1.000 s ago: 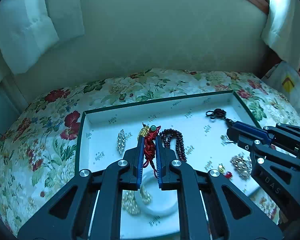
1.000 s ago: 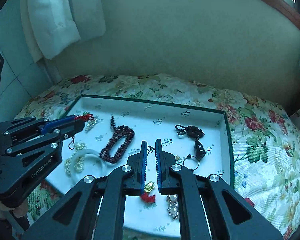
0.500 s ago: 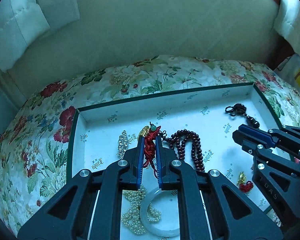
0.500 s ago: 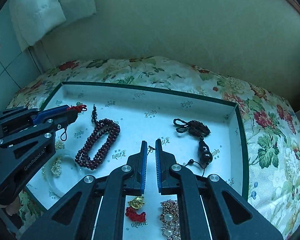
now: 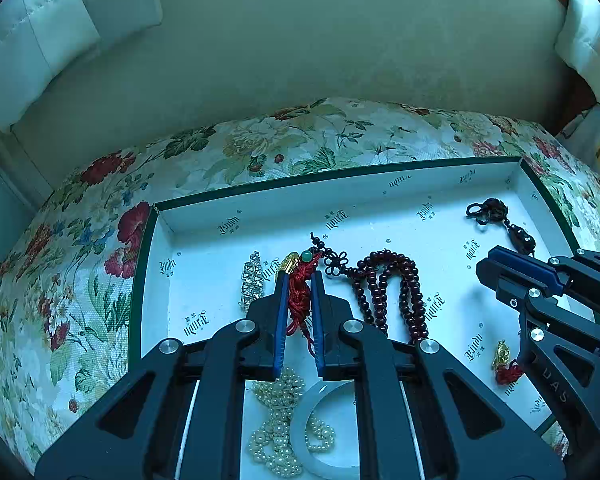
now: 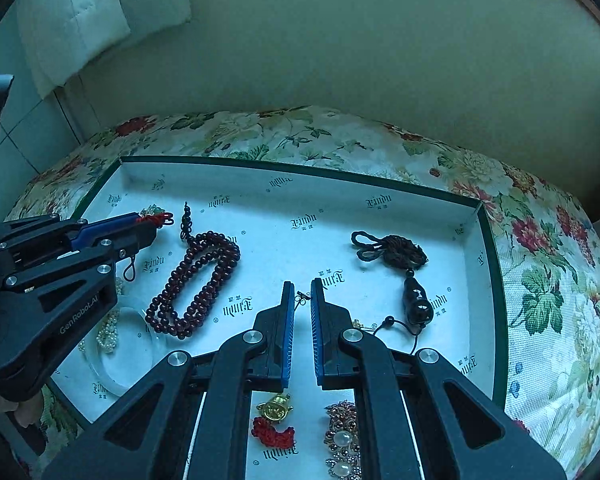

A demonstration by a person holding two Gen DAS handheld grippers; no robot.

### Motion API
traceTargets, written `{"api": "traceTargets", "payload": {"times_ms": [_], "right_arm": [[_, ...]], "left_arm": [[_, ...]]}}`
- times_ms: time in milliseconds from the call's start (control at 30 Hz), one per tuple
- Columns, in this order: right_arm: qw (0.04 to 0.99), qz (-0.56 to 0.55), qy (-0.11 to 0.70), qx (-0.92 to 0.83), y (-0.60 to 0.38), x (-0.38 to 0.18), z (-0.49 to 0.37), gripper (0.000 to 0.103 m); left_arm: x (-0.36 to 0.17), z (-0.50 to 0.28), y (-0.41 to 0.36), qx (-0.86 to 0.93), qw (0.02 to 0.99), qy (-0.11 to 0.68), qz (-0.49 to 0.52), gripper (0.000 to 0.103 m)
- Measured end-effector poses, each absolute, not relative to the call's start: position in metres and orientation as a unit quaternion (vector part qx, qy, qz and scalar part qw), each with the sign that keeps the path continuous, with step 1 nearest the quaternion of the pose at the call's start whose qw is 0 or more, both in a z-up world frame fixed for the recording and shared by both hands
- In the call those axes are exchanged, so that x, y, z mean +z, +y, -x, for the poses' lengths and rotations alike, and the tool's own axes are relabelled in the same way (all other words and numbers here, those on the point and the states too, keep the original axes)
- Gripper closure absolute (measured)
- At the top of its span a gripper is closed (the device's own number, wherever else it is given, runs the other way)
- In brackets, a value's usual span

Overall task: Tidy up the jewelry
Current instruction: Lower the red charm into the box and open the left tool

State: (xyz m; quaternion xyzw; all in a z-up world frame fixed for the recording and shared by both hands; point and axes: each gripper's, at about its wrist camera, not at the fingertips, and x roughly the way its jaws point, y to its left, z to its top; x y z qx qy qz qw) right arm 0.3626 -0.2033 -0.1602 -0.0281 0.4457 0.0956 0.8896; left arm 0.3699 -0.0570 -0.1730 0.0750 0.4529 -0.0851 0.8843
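A white box with a dark green rim (image 5: 340, 178) (image 6: 300, 168) lies on a floral cloth. My left gripper (image 5: 299, 280) (image 6: 152, 228) is shut on a red knotted cord charm (image 5: 299, 292) with a gold piece and green bead, held above the box's left part. My right gripper (image 6: 302, 292) (image 5: 496, 260) stands nearly shut with a narrow gap; a tiny dark earring (image 6: 300, 298) shows at its tips, and whether it is gripped is unclear. In the box lie a dark red bead string (image 5: 388, 284) (image 6: 196, 280) and a black cord pendant (image 6: 404, 272) (image 5: 500, 220).
Also in the box: a silver brooch (image 5: 253, 280), pearl strand (image 5: 278, 420), white bangle (image 5: 324, 428) (image 6: 120, 352), second gold-and-red charm (image 6: 276, 420) (image 5: 504, 364), and stone brooch (image 6: 342, 436). A pale wall rises behind; curtains hang at both sides.
Both grippers have drawn back toward the box's near side and tilted down, so the box sits lower in view. The left still holds the red charm. The jaws have not changed.
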Motion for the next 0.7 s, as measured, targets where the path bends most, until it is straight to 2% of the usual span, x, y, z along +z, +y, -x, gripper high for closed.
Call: {"api": "traceTargets", "payload": {"times_ms": [700], "right_arm": [[0.889,0.024,0.446,0.095,-0.2025,-0.1615,-0.3661,0.095]], "left_arm": [[-0.1784,-0.3727,-0.0565,-0.084,0.881,0.46,-0.071,0.092]]}}
